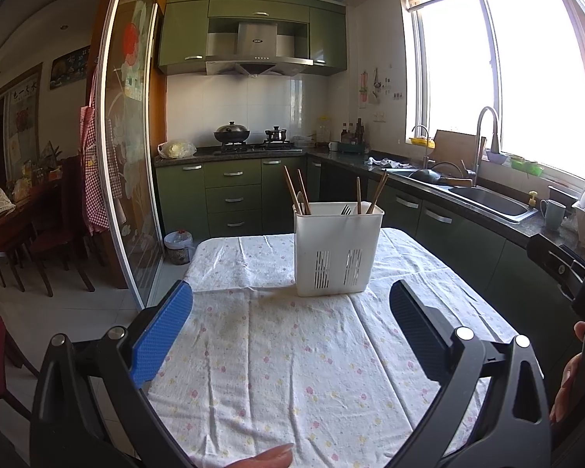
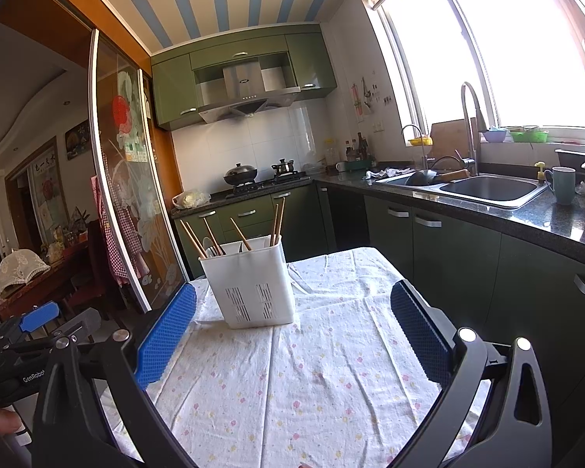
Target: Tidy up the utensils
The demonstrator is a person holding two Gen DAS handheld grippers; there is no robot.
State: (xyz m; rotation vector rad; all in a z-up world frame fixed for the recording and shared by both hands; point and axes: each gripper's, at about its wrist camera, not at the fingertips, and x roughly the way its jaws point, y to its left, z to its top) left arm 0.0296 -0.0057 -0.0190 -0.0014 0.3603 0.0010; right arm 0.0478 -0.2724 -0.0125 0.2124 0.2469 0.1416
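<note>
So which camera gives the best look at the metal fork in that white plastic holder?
The left wrist view: the metal fork's tines show above the white plastic utensil holder's rim. In the right wrist view the holder shows, but the fork cannot be made out.

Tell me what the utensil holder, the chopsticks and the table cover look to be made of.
Holder: white matte plastic, apparently, with moulded vent slots. Chopsticks: probably wood or bamboo, with a brown, dull finish. Cover: thin cloth by its creases, printed with small flowers.
</note>
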